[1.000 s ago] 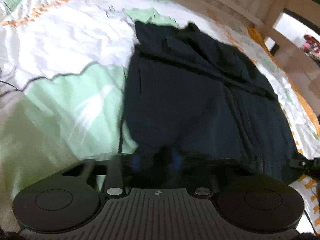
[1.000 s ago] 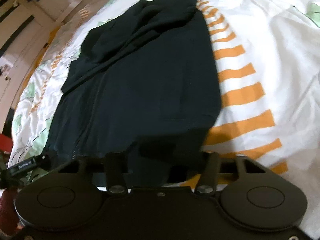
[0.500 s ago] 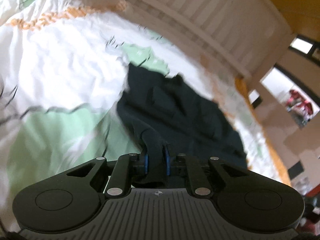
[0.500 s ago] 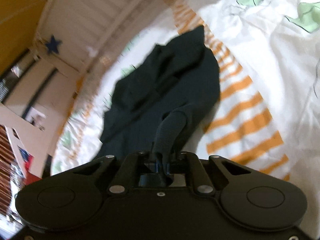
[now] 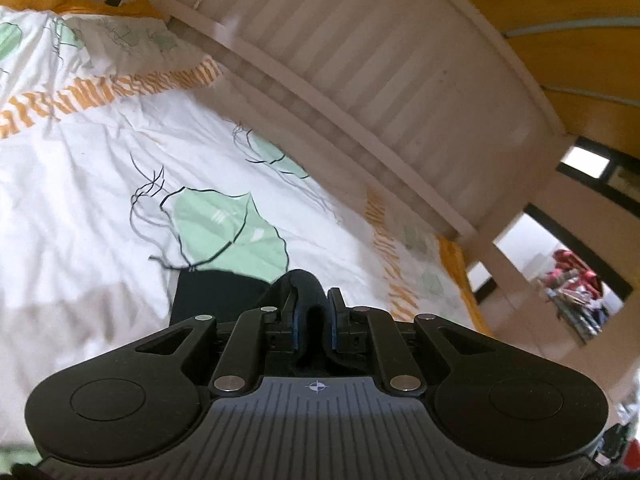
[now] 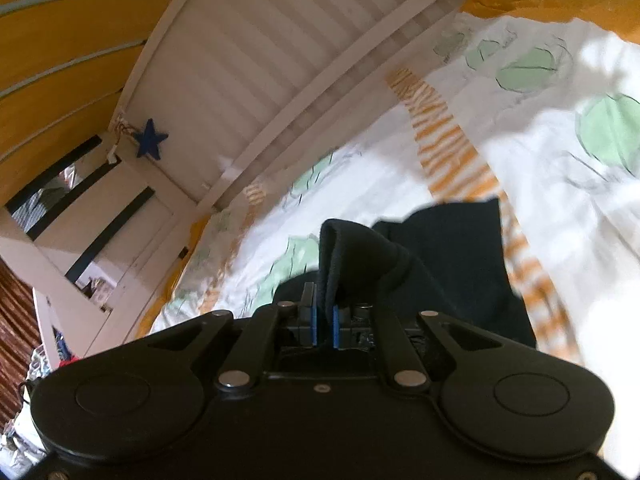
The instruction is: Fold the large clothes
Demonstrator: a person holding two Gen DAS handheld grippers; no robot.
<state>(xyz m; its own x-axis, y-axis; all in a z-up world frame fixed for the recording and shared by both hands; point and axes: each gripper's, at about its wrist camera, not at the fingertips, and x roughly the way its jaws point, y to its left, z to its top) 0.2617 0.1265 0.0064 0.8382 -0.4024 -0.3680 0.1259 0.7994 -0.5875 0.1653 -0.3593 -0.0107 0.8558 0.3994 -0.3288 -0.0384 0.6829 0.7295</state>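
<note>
The dark garment lies on the bed's white quilt. My left gripper is shut on a fold of its cloth, which bulges up between the fingers. Most of the garment is hidden below the gripper body. In the right wrist view my right gripper is shut on another edge of the same garment, whose cloth rises in a hump above the fingers and spreads to the right. Both grippers are lifted and tilted toward the headboard.
The quilt has green leaf prints and orange stripes. A white slatted headboard runs along the bed's far side, also in the right wrist view. A blue star hangs on a post. Orange walls and cluttered shelves lie beyond.
Both grippers closed on the garment's near edge, then lifted and carried it toward the headboard. Far less of the garment shows now, and the headboard fills the upper view.
</note>
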